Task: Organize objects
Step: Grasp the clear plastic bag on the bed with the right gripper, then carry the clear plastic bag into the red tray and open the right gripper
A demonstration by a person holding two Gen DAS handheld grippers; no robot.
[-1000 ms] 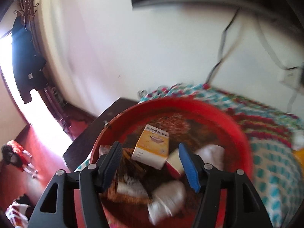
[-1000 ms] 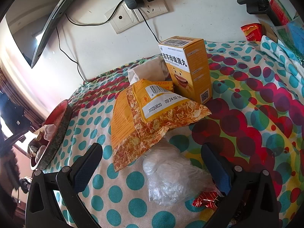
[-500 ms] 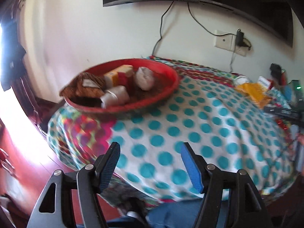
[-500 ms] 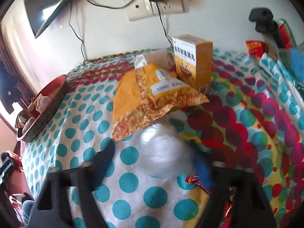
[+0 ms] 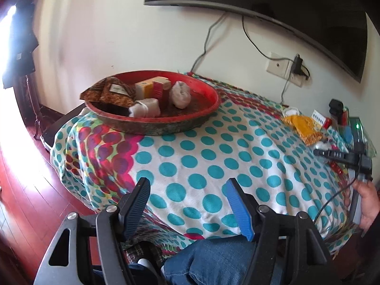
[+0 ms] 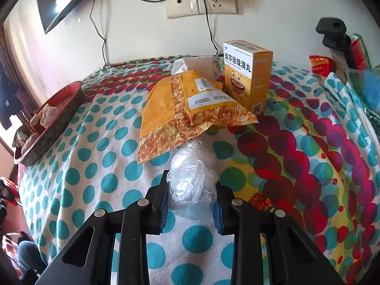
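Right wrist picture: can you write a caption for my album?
Right gripper squeezes a crumpled clear plastic bag on the polka-dot cloth.

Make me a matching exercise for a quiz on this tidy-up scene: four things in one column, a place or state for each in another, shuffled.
1. clear plastic bag
2. yellow medicine box
3. white cloth bundle
4. left gripper

A. lying in the red bowl
B. open, holding nothing
C. standing upright behind the orange snack packet
D. pinched in the right gripper

Pairs: 1-D, 2-C, 3-A, 4-B

Open polka-dot worktop (image 5: 213, 156) between red tray (image 5: 152, 123) and snack bag (image 6: 190, 109), far side blocked by yellow box (image 6: 247, 76)
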